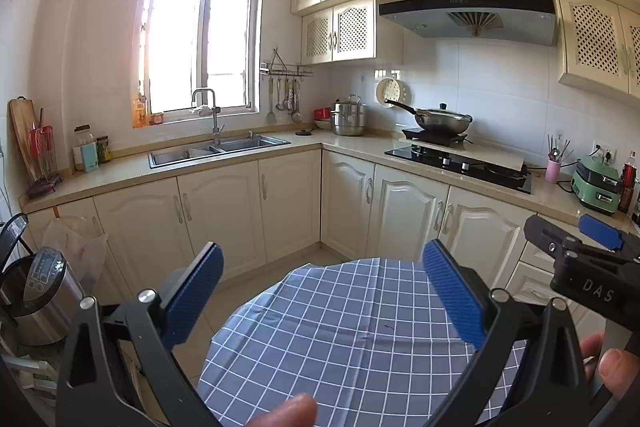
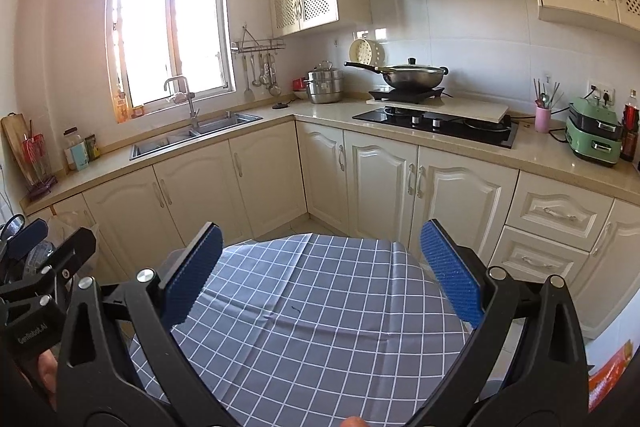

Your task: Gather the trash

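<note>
Left tongs [image 1: 323, 291]: blue-padded fingers spread wide apart, nothing between them; held above the near half of the round surface.
Right tongs [image 2: 320, 273]: fingers likewise spread wide, holding nothing; held above the same surface, just beside the left pair.
Hands: a fingertip [image 1: 286, 411] shows at the lower edge of the left view; part of a hand [image 1: 612, 367] grips the right unit's handle.
Round surface [image 2: 320, 339]: covered by a blue-grey cloth with a white grid; creases run across it. No item rests on the part that shows.
Trash: no loose piece can be identified in either view; its location cannot be told.
Plastic bag [image 1: 76, 247]: pale, translucent, hanging at the cupboard front at far left, below the counter edge.
Steel appliance [image 1: 40, 291]: upright cylinder with a control panel on its lid, left of the round surface.
Sink [image 1: 218, 149]: double steel basin under the window, tap above it.
Hob [image 1: 460, 163]: black glass set in the counter; a lidded wok [image 1: 442, 118] stands on a separate burner plate behind it.
Steel steamer pot [image 1: 349, 117]: in the counter corner.
Green appliance [image 2: 594, 139]: at the counter's right end, beside a pink utensil cup [image 2: 543, 118].
</note>
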{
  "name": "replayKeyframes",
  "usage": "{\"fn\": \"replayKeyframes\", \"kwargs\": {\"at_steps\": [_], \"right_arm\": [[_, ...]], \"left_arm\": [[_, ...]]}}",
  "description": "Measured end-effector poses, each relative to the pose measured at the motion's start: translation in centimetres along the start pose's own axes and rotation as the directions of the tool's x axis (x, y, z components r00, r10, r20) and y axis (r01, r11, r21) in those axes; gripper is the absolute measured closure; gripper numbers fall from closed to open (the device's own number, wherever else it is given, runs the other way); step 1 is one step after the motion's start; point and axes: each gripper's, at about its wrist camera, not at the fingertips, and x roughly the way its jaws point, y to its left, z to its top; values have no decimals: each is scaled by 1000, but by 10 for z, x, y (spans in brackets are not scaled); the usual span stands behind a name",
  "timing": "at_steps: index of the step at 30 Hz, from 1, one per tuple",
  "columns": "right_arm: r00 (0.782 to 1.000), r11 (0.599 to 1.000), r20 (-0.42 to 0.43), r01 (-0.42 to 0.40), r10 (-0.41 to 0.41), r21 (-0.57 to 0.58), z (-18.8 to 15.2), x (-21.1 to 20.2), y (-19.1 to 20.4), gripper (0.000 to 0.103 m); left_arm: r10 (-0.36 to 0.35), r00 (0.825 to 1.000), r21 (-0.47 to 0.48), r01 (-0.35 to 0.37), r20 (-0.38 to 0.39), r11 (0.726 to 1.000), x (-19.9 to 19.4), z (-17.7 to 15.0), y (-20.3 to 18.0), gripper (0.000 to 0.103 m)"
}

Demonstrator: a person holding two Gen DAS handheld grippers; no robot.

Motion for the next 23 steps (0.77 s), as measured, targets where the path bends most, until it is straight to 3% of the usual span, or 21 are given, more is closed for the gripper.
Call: {"fn": "replayKeyframes", "kwargs": {"at_steps": [23], "right_arm": [[1000, 1000, 9, -10, 10, 12, 4, -1, -4, 6]], "left_arm": [[15, 1000, 13, -15, 3, 1000, 0, -1, -8, 5]]}}
